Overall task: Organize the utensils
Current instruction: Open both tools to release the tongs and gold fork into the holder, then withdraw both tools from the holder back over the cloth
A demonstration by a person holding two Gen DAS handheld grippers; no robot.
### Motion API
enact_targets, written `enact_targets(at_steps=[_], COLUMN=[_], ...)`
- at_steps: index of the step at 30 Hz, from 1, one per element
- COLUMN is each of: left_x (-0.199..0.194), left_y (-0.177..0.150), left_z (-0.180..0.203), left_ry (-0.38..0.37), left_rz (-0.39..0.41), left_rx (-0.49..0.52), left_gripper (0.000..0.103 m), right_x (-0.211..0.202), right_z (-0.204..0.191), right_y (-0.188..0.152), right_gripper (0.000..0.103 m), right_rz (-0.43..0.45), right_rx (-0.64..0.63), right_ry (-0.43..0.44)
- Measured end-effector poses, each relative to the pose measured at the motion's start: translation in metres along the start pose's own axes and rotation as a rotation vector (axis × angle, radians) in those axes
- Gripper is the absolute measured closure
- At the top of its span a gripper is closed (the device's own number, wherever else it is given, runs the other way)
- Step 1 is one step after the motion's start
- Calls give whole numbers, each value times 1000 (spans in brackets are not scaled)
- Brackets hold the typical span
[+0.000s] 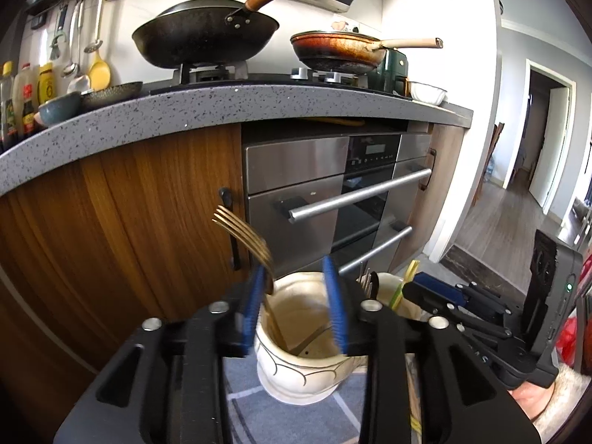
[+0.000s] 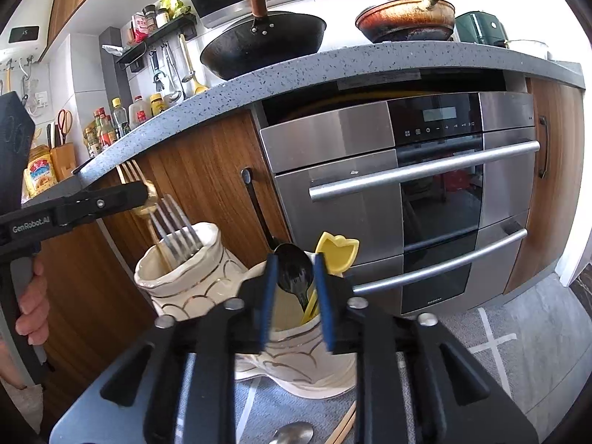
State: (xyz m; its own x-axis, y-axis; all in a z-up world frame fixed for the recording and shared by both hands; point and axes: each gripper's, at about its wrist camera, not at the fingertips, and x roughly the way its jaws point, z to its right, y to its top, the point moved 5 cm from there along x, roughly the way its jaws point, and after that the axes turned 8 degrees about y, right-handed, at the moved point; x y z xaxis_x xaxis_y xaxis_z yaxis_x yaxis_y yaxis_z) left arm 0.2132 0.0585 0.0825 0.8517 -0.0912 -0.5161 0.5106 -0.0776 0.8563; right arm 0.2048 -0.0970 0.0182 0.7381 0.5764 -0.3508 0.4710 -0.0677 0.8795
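Left gripper (image 1: 296, 296) stands part-open, a gold fork (image 1: 246, 238) upright against its left pad over the left holder (image 1: 296, 370); right gripper (image 2: 296, 296), part-open and gripping nothing, flanks a black spoon (image 2: 294, 272).

2 ceramic holders (image 2: 296, 362) on gray mat (image 2: 481, 336)

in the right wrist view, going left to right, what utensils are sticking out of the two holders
Gold fork → silver fork, both in the left holder → black spoon → yellow spatula, both in the right holder.
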Motion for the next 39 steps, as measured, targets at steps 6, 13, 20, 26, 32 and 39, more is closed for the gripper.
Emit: enact_targets(at_steps=[6,13,20,26,32,39], left_x=[-11,-48,-60,-57,-43,-23], left_y=[-3,-32,-81,-115,-139,-149], left_z=[-3,2,28,42,32,13], left_ry=[25,37,-20,-33,-29,-9], left_rz=[8,6,-80,-128,-157,-186], left_rx=[-23,-32,-78,-83,-103,-147], left_gripper=[40,20,12,12,11,11], right_x=[-27,-82,-111,-116,-100,-77], right_z=[-6,4,1,6,13,2], right_y=[-3,-10,-30,-60,-87,-102], right_gripper=[54,35,30,29,29,37], right_rz=[-14,-41,-98,-121,-180,-263], right_rx=[-7,122,194,233,176,86], right_ry=[-23,-100,-177,-197,-213,-177])
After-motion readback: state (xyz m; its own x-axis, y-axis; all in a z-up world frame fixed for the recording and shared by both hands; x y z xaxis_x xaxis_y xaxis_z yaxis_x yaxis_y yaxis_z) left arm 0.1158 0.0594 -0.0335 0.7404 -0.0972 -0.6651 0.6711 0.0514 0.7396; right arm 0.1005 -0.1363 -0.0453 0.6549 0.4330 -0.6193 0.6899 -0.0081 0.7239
